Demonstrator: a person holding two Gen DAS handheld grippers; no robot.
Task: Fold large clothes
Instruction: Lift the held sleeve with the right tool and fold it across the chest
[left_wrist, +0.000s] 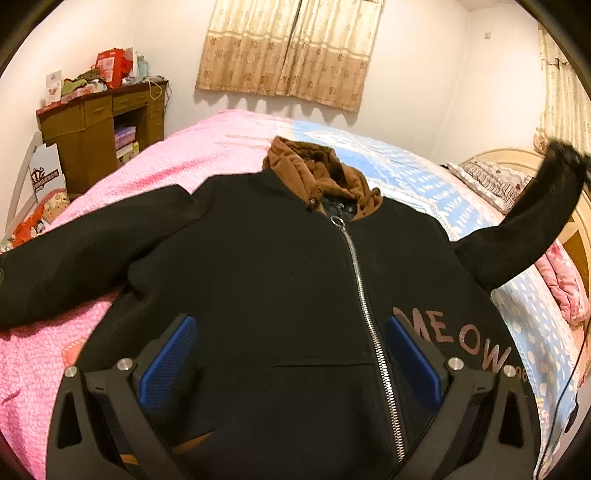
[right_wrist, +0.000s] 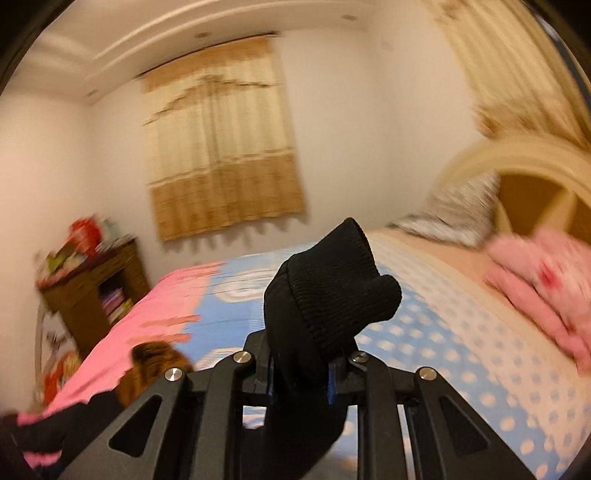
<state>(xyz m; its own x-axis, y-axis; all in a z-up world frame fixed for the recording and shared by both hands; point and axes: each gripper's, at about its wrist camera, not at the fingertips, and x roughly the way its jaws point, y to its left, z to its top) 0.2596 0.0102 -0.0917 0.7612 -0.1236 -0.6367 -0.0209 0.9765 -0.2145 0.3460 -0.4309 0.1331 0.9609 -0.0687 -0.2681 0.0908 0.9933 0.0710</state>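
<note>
A black zip jacket (left_wrist: 258, 280) with a brown hood (left_wrist: 317, 170) and "MEOW" lettering lies face up on the bed. My left gripper (left_wrist: 290, 363) is open and empty, hovering over the jacket's lower front, blue pads either side of the zipper (left_wrist: 364, 295). My right gripper (right_wrist: 301, 380) is shut on the jacket's right sleeve cuff (right_wrist: 332, 284) and holds it up above the bed. In the left wrist view that sleeve (left_wrist: 524, 229) rises off the bed at the right. The other sleeve (left_wrist: 66, 258) lies spread out to the left.
The bed has a pink cover (left_wrist: 207, 147) on the left and a blue dotted sheet (left_wrist: 424, 184) on the right. A headboard (right_wrist: 535, 177), pillow (right_wrist: 458, 206) and pink bedding (right_wrist: 543, 280) are at the right. A cluttered wooden desk (left_wrist: 99, 125) stands at the far left. Curtains (left_wrist: 291, 48) hang behind.
</note>
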